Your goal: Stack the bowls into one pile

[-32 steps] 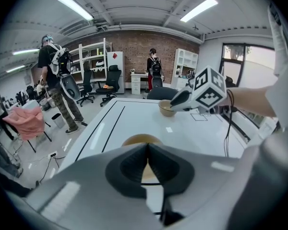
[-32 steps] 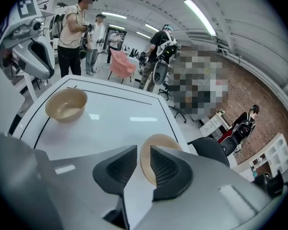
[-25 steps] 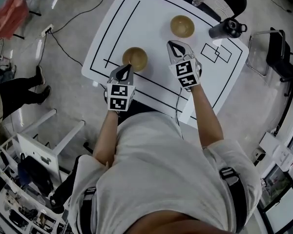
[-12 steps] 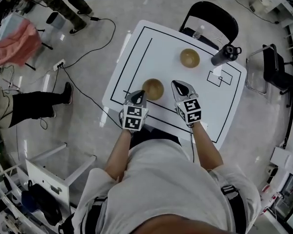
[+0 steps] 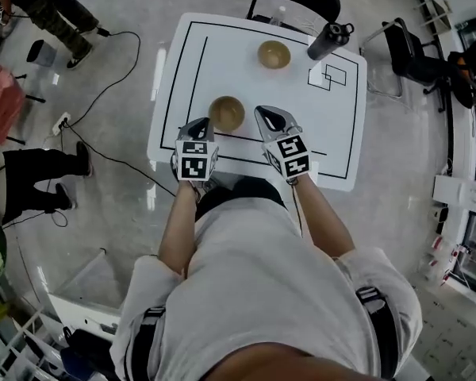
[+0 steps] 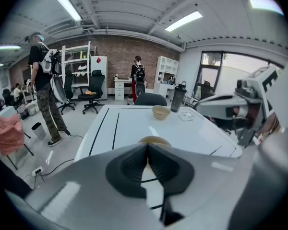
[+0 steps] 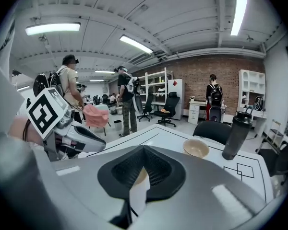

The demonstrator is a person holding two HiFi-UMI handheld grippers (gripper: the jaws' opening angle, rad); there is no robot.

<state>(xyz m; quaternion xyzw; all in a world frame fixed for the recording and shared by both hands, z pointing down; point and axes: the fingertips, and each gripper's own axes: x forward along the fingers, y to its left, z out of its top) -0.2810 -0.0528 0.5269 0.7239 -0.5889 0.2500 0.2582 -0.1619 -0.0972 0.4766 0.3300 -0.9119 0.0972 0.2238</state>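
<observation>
**Two bowls apart on the table, both claws shut and empty**

The white table (image 5: 222, 62) carries two tan bowls that are not yet stacked. The near bowl (image 5: 226, 113) sits close to the person's edge of the table, just inside the black line drawn around the top. The far bowl (image 5: 274, 54) stands well apart from it, towards the opposite edge, upright and empty as far as the head view shows. A dark bottle (image 5: 325, 41) stands near the far bowl, beside a pair of overlapping rectangles drawn on the tabletop.

The left gripper (image 5: 204, 121) is held just beside the near bowl, on its left, pointing down at the table. In the left gripper view its jaws are pressed together at the tips with nothing between them — the bowl's rim shows just beyond them, not in their hold.

The right gripper (image 5: 262, 111) is just to the right of the same bowl, so the bowl lies between the two grippers. Its jaws also meet at the tips and hold nothing — only the tabletop and a sliver of the near bowl show through the narrow gap lower down.
</observation>
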